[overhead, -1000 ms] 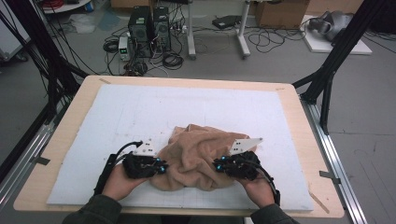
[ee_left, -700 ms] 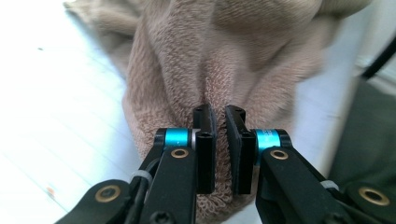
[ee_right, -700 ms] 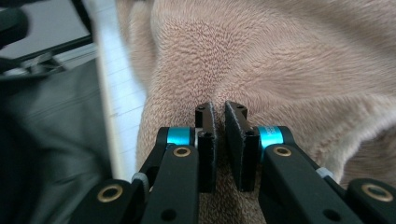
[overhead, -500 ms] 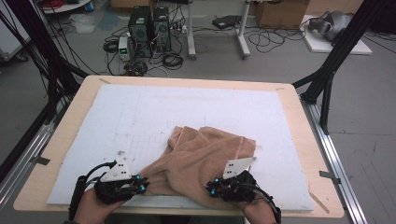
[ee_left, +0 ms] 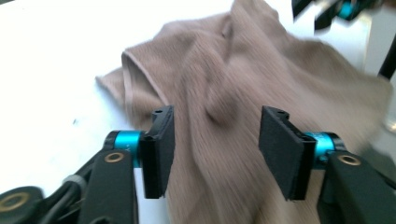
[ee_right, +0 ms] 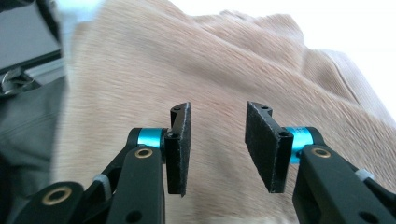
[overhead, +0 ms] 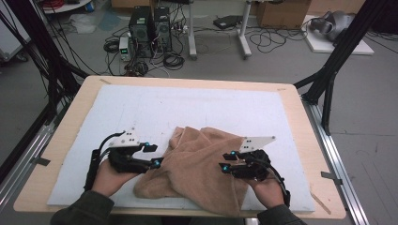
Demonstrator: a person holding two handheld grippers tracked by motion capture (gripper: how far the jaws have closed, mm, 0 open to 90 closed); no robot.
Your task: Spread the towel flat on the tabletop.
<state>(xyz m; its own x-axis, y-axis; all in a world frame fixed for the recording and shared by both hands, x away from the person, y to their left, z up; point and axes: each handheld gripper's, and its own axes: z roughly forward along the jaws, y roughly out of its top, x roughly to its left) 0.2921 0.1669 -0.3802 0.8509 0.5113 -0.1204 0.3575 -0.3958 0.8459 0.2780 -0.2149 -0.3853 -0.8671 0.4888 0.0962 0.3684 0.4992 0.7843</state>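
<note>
Near edge first: left claw (overhead: 157, 162) sits at the towel's (overhead: 202, 166) left flank, right claw (overhead: 224, 168) over its right half. Both have just been opening; jaws now stand apart w/ no cloth pinched. In the left gripper view the pads hang over the folds w/o pressing on them; same in the right gripper view, cloth lying beneath the gap.

Towel is a tan terry cloth, rumpled, lying on the white mat (overhead: 141, 108) toward the person's side of the desk (overhead: 70, 117), its near right corner about at the mat's front edge. Prob light, soft, limp: it'll drape and sag, no stiffness, not fragile, and the nap should give the pads decent bite. Best hold is a hemmed edge or corner; the hem shows at the towel's left in the left gripper view (ee_left: 140, 70). A mid-cloth pinch would likely bunch several layers.

Farther out: mat beyond the towel is bare to the far edge, so plenty of room to spread or drag fwd. Desk rim has metal rails at both sides; past it, floor w/ cables and PC towers (overhead: 150, 28).
</note>
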